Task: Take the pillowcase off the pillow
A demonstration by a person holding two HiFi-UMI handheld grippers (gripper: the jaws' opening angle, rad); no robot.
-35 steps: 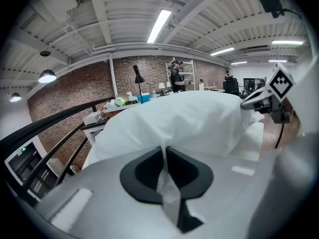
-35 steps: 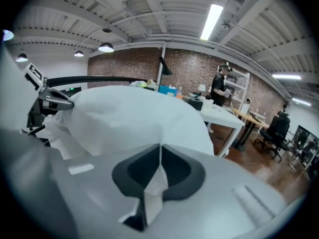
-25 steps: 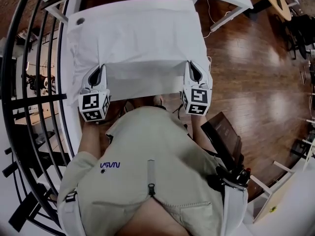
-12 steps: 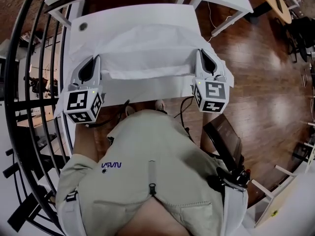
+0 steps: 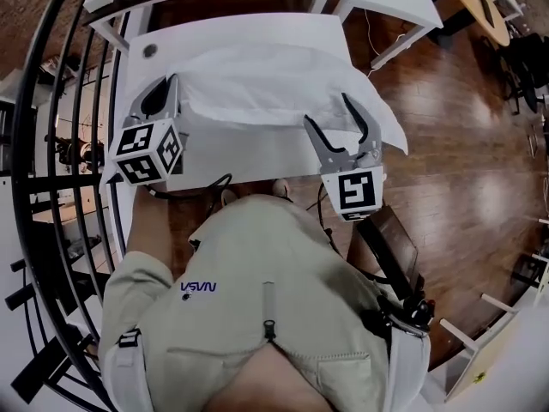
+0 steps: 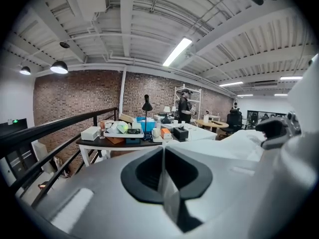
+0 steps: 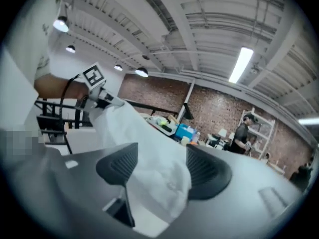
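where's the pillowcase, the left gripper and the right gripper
pillowcase (image 5: 266, 80): head view, middle of the white cloth.
left gripper (image 5: 172, 80): head view, tips of its jaws, shut on the pillowcase edge.
right gripper (image 5: 326, 108): head view, gap between its jaws, which have just been opening, cloth loose between them.

Pillowcase (image 5: 274, 80), upper centre: white matt cloth, softly creased. Table (image 5: 197, 34) under it: smooth white. Floor (image 5: 463, 127), right: glossy dark wood. Railing (image 6: 55, 126), left: black metal.

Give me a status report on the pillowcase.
Left claw shut on pillowcase corner. Right claw open, jaws just been opening, fabric loose between them. Pillowcase lies across table, near edge raised. No obstruction seen.
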